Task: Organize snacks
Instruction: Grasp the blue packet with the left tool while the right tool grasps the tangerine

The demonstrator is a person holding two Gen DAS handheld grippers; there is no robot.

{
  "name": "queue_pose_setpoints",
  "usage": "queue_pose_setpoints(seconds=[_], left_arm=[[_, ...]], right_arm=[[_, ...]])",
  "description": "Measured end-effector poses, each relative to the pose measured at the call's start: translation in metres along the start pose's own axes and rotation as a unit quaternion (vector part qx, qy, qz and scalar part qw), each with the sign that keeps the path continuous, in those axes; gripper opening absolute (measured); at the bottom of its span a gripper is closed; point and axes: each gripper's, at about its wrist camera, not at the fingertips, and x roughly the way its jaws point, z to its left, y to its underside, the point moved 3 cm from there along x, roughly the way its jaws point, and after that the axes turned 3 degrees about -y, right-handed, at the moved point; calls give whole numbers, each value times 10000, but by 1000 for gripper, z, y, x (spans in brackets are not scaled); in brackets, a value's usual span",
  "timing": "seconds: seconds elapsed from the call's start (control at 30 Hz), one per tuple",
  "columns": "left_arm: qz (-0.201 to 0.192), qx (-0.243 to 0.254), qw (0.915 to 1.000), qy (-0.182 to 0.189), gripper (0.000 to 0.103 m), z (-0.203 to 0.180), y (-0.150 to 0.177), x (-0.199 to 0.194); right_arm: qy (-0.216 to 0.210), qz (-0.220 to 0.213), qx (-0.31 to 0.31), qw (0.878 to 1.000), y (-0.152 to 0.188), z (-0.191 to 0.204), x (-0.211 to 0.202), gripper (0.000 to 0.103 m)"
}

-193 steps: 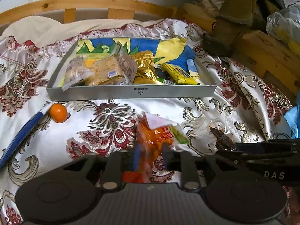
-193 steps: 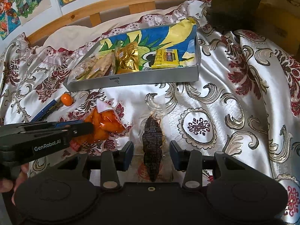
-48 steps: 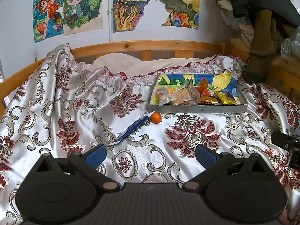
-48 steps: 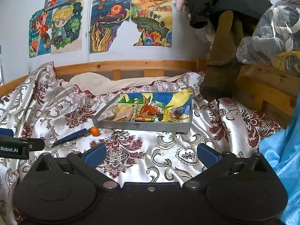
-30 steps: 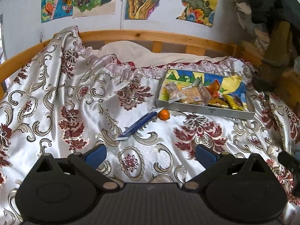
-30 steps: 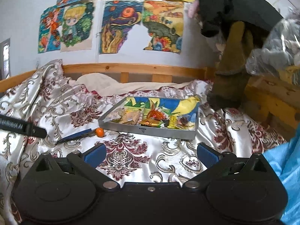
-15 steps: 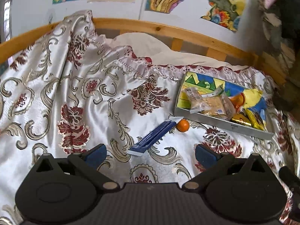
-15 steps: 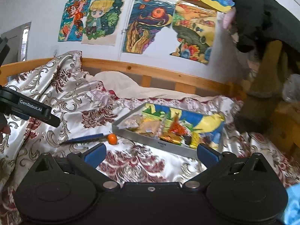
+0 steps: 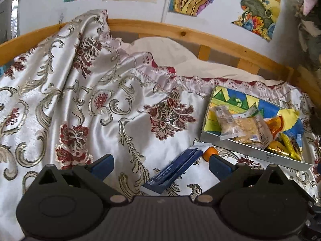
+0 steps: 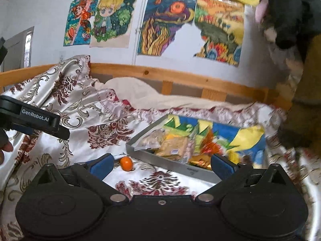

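A shallow grey box [image 9: 252,153] with a colourful lining holds several snack packets [image 9: 248,129] on the patterned bedspread; it also shows in the right wrist view [image 10: 160,159]. A small orange fruit [image 9: 209,152] and a flat blue packet [image 9: 174,170] lie on the cloth just left of the box. The fruit also shows in the right wrist view [image 10: 126,163]. My left gripper [image 9: 160,163] is open and empty, above the blue packet. My right gripper [image 10: 161,165] is open and empty, short of the box. The left gripper body [image 10: 30,118] shows at the left of the right wrist view.
A wooden bed rail [image 9: 180,33] runs along the back under a wall with paintings [image 10: 166,22]. A cream pillow [image 9: 164,50] lies behind the bedspread. Dark clothing [image 10: 289,10] hangs at the right.
Both grippers, earlier shut on an orange packet and a dark packet, are now open and empty, and those packets lie in the box. Both views have swung left and drawn back.
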Motion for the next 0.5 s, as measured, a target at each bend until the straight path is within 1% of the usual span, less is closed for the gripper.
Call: queue_pose_setpoints(seconds=[0.1,0.27,0.37,0.4,0.47,0.5], left_arm=[[-31,190,9998,81,102,0,0,9],[54,681,9973,255,102,-6,2,26],[96,714,9972,180,102,-5,9,40],[123,715,9972,172,102,-4,11,43],[223,723,9969,215,102,-3,15,52],[243,723,9968,251,102,-2,16,56]], right_arm=[[-141,94,79,9998,0,2,17,102],[-267,247,5,9993,3,6,43,101],[-293,354,1,9989,5,6,59,100],[-283,394,-9,9988,6,6,66,97],[-324,472,-45,9984,7,6,79,93],[-341,517,-58,9981,8,7,87,93]])
